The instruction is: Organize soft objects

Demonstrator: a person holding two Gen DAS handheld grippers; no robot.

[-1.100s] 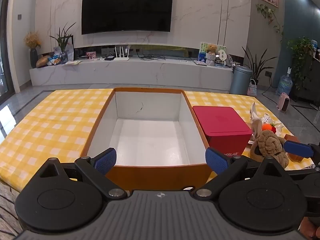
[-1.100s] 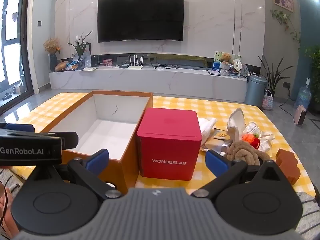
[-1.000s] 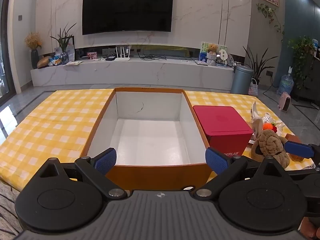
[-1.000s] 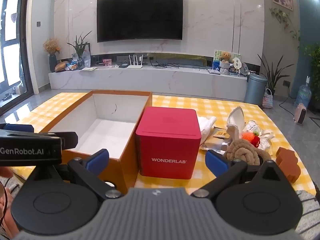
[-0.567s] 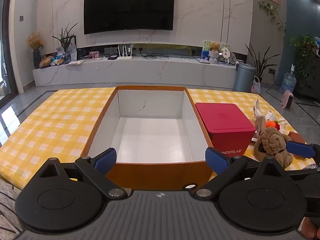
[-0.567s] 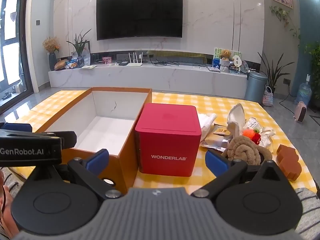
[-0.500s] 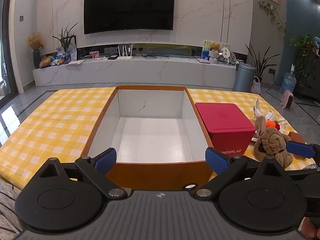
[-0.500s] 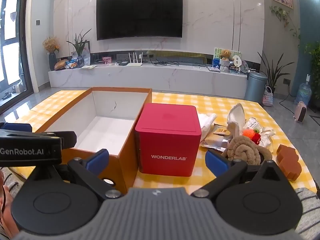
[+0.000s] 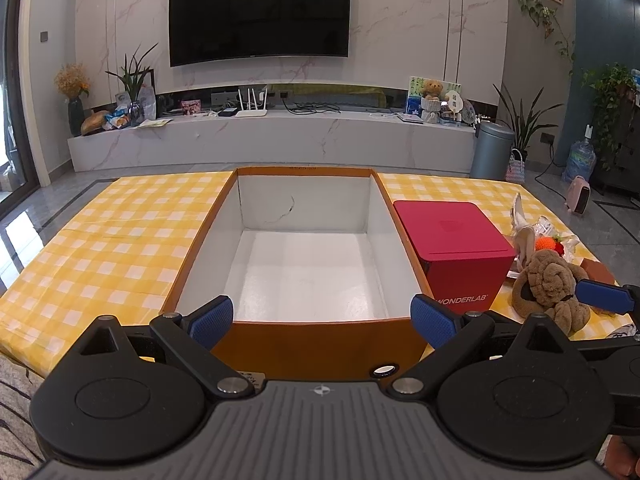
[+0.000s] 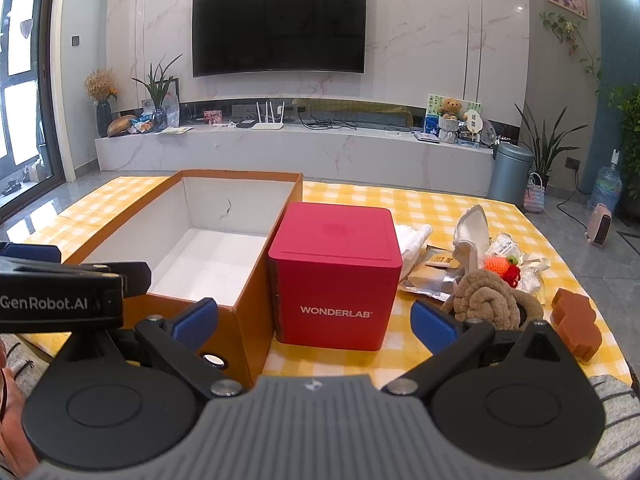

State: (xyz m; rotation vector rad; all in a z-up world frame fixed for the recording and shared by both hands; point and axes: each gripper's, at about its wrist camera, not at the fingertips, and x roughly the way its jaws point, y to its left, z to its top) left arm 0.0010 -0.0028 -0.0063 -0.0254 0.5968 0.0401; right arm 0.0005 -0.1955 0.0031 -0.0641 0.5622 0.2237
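An open orange box [image 9: 320,344] with an empty white inside stands mid-table; it also shows in the right wrist view [image 10: 256,320]. A brown rolled plush [image 10: 488,300] lies on the yellow checked cloth at the right, also in the left wrist view [image 9: 548,280]. Beside it lie an orange-red knitted toy [image 10: 502,266], a white cloth [image 10: 412,240] and a brown sponge piece [image 10: 576,320]. My left gripper [image 9: 322,316] is open and empty before the box's near wall. My right gripper [image 10: 316,320] is open and empty before the red box.
A closed red WONDERLAB box [image 10: 336,272] stands right of the orange box, touching or nearly so. A white shell-like item [image 10: 472,232] and foil packets [image 10: 432,276] lie behind the plush. The table's near edge is just below both grippers.
Both grippers have crept slightly forward and up; the table items sit a little lower in view. Nothing was grasped or moved.
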